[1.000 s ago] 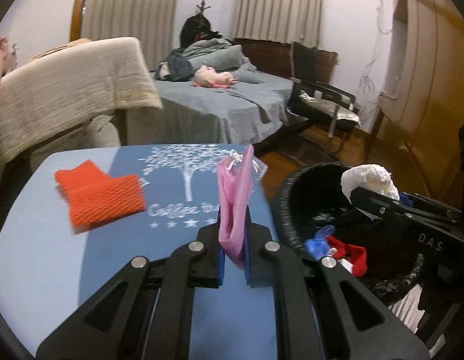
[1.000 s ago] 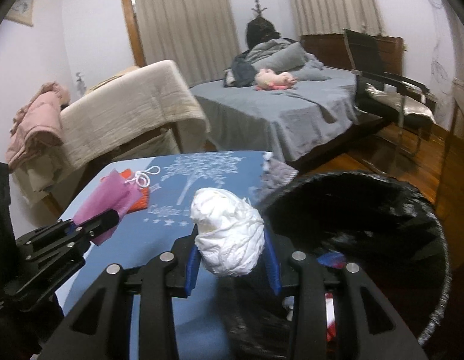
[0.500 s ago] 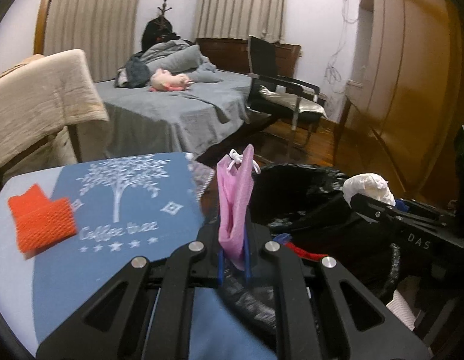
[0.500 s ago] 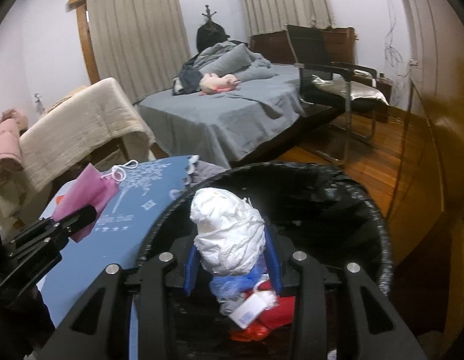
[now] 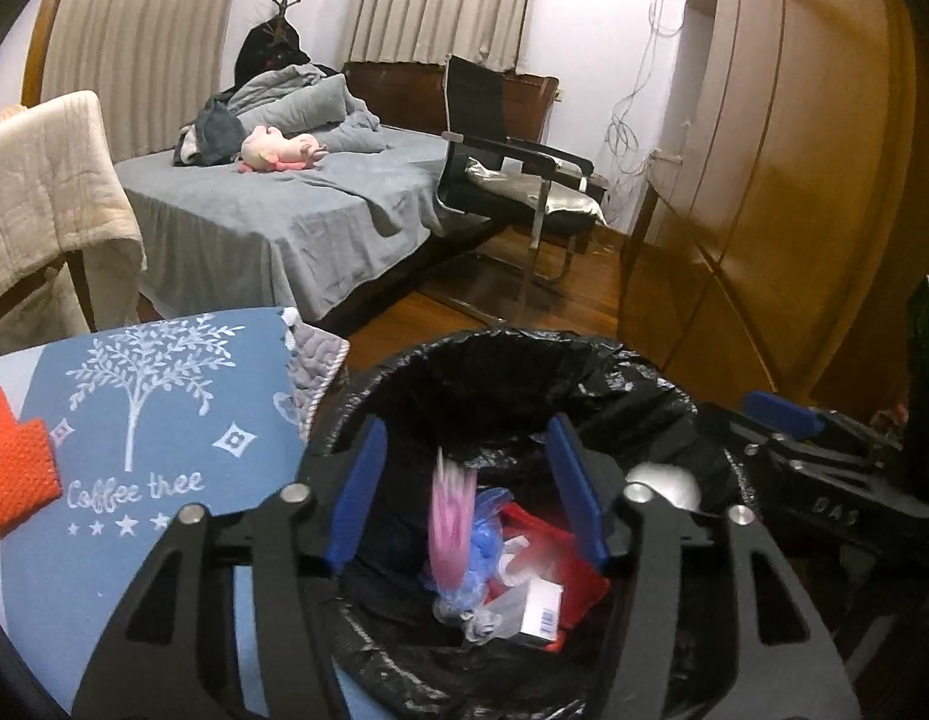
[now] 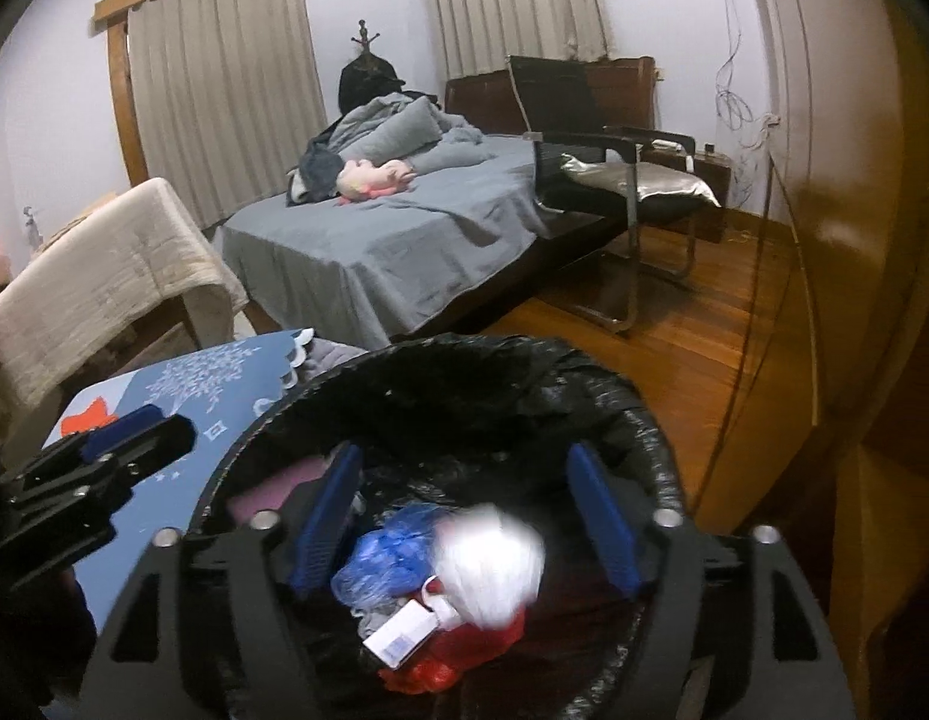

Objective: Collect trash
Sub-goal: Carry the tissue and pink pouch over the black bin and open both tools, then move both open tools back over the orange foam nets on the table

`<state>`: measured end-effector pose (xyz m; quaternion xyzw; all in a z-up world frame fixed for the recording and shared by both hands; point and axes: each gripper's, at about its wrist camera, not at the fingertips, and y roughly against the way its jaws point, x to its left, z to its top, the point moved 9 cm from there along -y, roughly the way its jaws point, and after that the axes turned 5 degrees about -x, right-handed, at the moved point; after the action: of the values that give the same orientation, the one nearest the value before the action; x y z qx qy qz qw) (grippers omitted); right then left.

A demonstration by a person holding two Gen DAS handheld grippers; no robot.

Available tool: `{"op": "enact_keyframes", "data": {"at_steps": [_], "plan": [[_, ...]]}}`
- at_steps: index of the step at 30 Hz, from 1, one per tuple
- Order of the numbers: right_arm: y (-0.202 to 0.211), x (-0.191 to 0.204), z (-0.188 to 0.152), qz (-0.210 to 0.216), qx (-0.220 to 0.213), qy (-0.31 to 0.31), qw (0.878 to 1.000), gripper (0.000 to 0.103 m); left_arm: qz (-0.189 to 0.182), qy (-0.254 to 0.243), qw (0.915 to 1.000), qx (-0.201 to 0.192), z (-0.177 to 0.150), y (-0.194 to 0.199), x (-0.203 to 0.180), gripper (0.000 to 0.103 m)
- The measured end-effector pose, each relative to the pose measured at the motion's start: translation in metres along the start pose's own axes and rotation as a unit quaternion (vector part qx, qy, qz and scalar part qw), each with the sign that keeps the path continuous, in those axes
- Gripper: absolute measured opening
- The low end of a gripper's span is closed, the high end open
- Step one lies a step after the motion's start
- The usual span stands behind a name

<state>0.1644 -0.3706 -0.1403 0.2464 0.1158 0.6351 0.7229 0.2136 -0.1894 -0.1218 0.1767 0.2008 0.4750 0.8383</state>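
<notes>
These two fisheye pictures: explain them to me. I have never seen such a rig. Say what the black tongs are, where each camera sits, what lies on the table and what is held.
There is no robot here. A person holds a pair of black tongs with blue pads in each hand, and a camera on each pair looks forward along its fingers. One picture comes from the left tongs, the other from the right tongs. Each view also shows the other pair at its edge.

Both pairs are over a bin lined with a black bag. Their jaws are opening and nothing is gripped: a pink piece blurs as it drops between the left pads, and a white wad drops between the right ones. Blue plastic, something red and a small white box already lie in the bin.

On the blue table beside the bin, an orange mesh piece is left.
</notes>
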Motion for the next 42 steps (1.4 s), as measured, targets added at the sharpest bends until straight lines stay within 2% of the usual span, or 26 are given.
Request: {"op": "enact_keyframes", "data": {"at_steps": [3,5,10,19,28,36,42], "plan": [[0.003,-0.005,0.004,-0.01,-0.012,0.0,1.0,0.097,0.019,-0.009,0.9998,-0.008,0.002,0.007,0.011,0.073],[0.007,-0.002,0.006,-0.01,-0.019,0.001,1.0,0.098,0.034,-0.012,0.9993,-0.014,0.005,0.014,0.023,0.082],[0.01,0.021,0.014,-0.004,-0.032,0.014,0.999,0.098,0.078,0.003,0.9966,-0.028,0.009,0.038,0.062,0.09],[-0.001,0.107,0.015,0.073,-0.028,0.046,0.996,0.098,0.154,0.038,0.9861,-0.048,0.007,0.089,0.138,0.091],[-0.02,0.211,0.001,0.145,-0.006,0.093,0.985,0.098,0.239,0.068,0.9672,-0.052,-0.008,0.14,0.227,0.091],[-0.04,0.278,-0.008,0.181,0.009,0.11,0.977,0.098,0.301,0.086,0.9485,-0.048,-0.028,0.176,0.295,0.091],[-0.054,0.335,-0.021,0.205,0.016,0.137,0.969,0.098,0.327,0.1,0.9389,-0.041,-0.042,0.189,0.332,0.091]]}}
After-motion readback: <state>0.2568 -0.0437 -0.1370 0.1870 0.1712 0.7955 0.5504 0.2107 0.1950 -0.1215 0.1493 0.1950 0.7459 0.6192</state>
